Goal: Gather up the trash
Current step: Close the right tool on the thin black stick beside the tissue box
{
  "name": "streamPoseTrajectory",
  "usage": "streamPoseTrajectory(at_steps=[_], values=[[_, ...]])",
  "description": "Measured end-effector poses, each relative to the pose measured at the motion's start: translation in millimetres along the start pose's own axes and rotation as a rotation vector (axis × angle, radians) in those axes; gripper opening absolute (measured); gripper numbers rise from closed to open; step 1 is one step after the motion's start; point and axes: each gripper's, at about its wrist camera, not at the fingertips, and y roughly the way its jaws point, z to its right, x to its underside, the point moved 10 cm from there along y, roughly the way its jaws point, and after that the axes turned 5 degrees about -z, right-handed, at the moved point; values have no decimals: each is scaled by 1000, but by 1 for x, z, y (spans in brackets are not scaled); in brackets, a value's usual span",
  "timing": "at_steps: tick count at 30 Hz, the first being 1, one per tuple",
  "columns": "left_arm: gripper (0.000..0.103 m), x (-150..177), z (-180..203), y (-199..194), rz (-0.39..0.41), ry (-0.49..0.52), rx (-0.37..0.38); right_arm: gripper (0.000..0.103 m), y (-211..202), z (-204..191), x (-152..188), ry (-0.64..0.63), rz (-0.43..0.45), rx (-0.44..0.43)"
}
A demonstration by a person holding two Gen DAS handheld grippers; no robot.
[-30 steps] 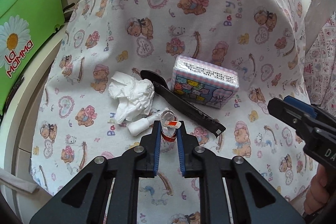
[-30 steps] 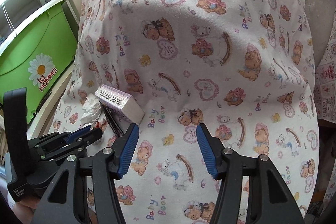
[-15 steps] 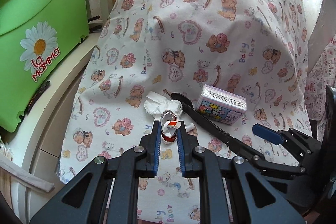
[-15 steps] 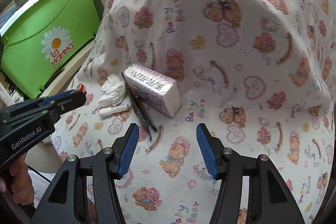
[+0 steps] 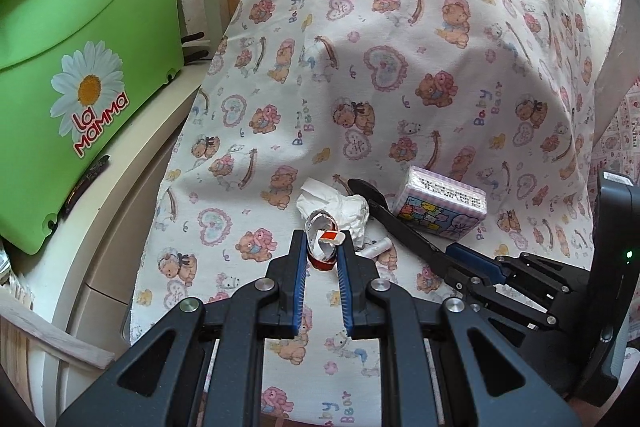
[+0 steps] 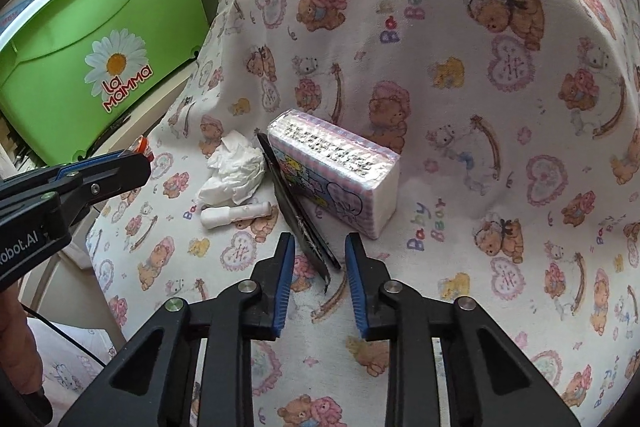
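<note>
My left gripper (image 5: 322,235) is shut on a crumpled red, white and silver wrapper (image 5: 326,249), held just above the bear-print cloth (image 5: 400,27). On the cloth lie a crumpled white tissue (image 6: 236,171), a small white tube (image 6: 236,215) and a black plastic spoon (image 6: 296,215). My right gripper (image 6: 319,239) is low over the spoon's handle end, its jaws closing. The handle lies between the blue pads, with a gap still showing on each side. In the left wrist view the right gripper (image 5: 466,261) sits at the handle's near end.
A purple-checked tissue pack (image 6: 336,179) rests against the spoon on its right. A green bin (image 5: 80,67) marked "La Mamma" stands on a white ledge to the left of the cloth. A person's hand shows at the lower left of the right wrist view.
The right gripper has come down and left to the spoon's handle, and its jaws have narrowed around it. The left gripper lifted away from the tissue with the wrapper, then held still.
</note>
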Motion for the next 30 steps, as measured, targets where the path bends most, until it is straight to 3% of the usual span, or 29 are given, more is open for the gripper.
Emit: streamPoseTrajectory(at_steps=[2,6,17,30], values=[[14,0,-1,0,0,-2,0,12,1,0,0,13,-3,-25],[14,0,-5,0,0,-4,-14,7,-1,-10,2,0,-17,-70],[14,0,-15,-14,34,-13,-18,6,-30,-22,18,-41,3,-49],[14,17,14,-39,78,28,33,6,-76,-8,31,-13,88,15]])
